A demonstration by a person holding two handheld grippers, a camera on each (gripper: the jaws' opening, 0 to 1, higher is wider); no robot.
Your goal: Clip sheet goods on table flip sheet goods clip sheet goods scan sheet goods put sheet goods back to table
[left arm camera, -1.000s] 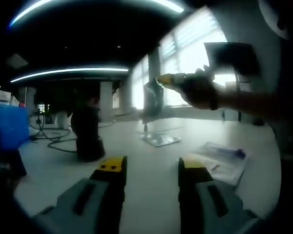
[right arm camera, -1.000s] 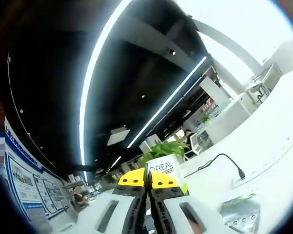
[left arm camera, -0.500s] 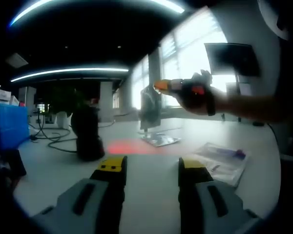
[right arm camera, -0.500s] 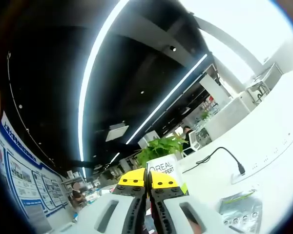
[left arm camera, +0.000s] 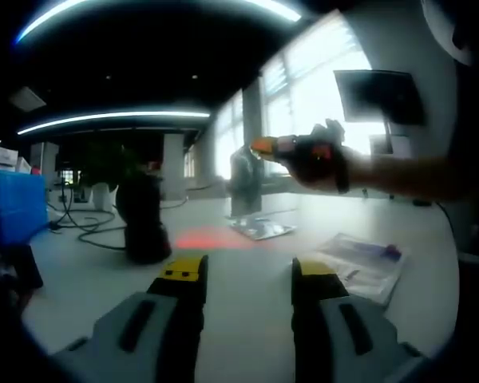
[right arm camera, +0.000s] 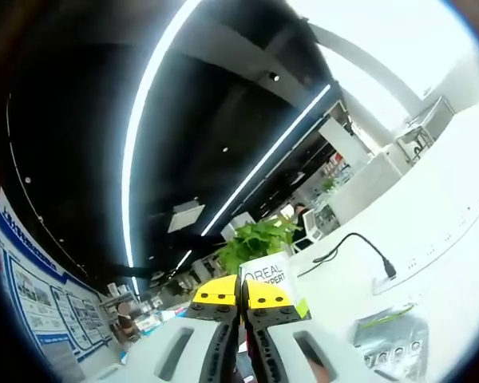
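The sheet goods (left arm camera: 246, 169) hang dark and upright from my right gripper (left arm camera: 265, 145) above the table (left arm camera: 247, 271), left gripper (left arm camera: 243, 279) jaws apart; right gripper view: jaws clamp the white printed sheet (right arm camera: 265, 274).

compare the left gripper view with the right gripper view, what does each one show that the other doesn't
Left gripper view: the left gripper with jaws apart, a dark scanner stand, a red glow on the table, a packet lying flat, and the right gripper holding a hanging sheet.

Right gripper view: shut yellow jaws on a white L'Oreal sheet, a green plant, ceiling light strips, a cable.

Shared: the white table and a silver blister pack lying on it.
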